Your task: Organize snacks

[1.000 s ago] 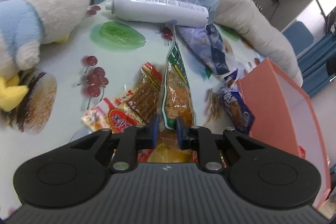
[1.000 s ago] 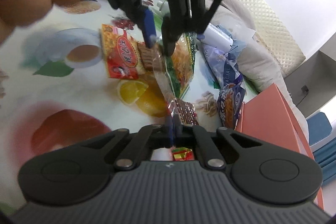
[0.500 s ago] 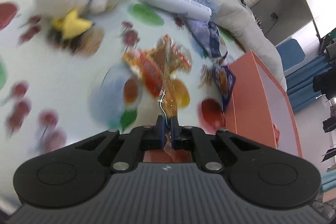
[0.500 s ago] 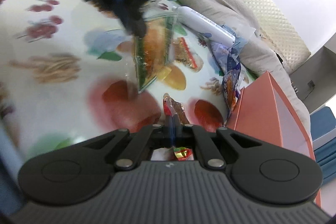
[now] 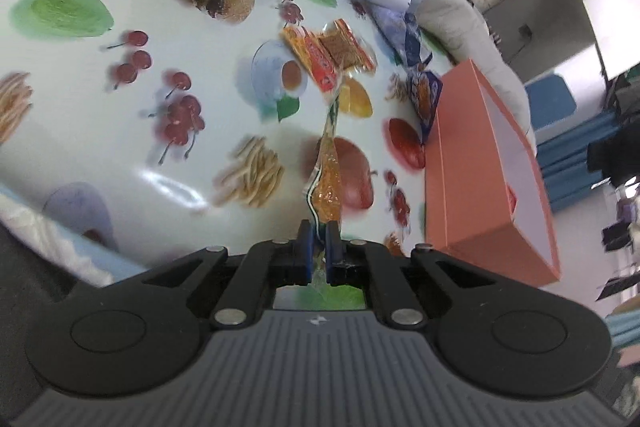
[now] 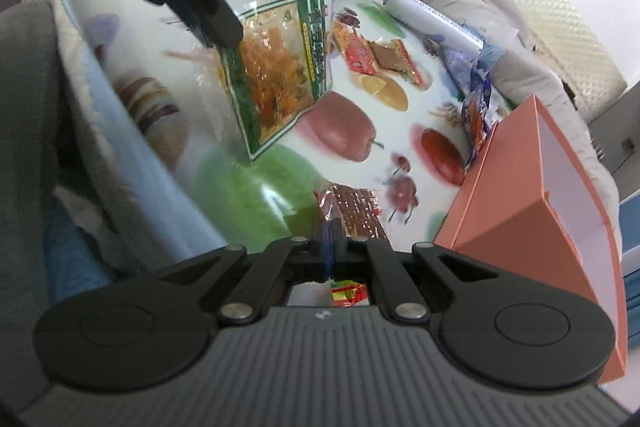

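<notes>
Fingers of the left gripper (image 5: 318, 247) are clamped on the green-edged bag (image 6: 276, 75), the right gripper (image 6: 328, 247) on a brown packet (image 6: 354, 207); both should be lowered flat into the orange box (image 6: 532, 195).

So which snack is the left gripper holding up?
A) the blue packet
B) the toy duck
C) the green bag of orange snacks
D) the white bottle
C: the left gripper is shut on the top edge of the green bag of orange snacks, which hangs above the tablecloth.
</notes>
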{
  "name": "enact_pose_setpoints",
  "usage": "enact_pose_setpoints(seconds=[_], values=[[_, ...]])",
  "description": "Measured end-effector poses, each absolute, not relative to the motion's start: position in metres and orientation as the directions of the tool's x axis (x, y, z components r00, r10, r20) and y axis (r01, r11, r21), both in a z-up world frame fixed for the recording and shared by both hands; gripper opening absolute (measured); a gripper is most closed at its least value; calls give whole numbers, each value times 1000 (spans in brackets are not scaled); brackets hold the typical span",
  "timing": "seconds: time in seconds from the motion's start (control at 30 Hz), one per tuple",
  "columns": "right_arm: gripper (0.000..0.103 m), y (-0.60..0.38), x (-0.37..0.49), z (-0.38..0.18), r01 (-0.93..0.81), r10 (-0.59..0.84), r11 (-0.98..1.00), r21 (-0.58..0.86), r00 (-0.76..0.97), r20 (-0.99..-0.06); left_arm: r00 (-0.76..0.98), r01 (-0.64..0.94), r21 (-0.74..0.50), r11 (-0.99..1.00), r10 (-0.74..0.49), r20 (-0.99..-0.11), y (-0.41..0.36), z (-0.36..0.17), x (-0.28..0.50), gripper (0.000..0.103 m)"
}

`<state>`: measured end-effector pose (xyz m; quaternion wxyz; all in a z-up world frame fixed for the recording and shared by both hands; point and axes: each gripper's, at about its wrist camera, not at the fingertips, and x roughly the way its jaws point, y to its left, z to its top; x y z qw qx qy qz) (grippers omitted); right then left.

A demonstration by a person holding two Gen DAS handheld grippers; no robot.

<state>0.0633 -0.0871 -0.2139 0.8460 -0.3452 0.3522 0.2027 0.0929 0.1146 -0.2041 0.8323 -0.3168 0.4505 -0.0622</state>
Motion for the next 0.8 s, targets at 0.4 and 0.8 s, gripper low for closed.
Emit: enact_pose_setpoints(seconds=[0.4,0.8], values=[[6,-106,58,-207,-563,184,786,-255,607,-773,531,-235,-488,841,-309,-789,115,-213,82,58],[85,-127,67,-199,-485,288,873,-42,585,-758,559,-158,-400,903,-253,-790,94,-213,89,85]])
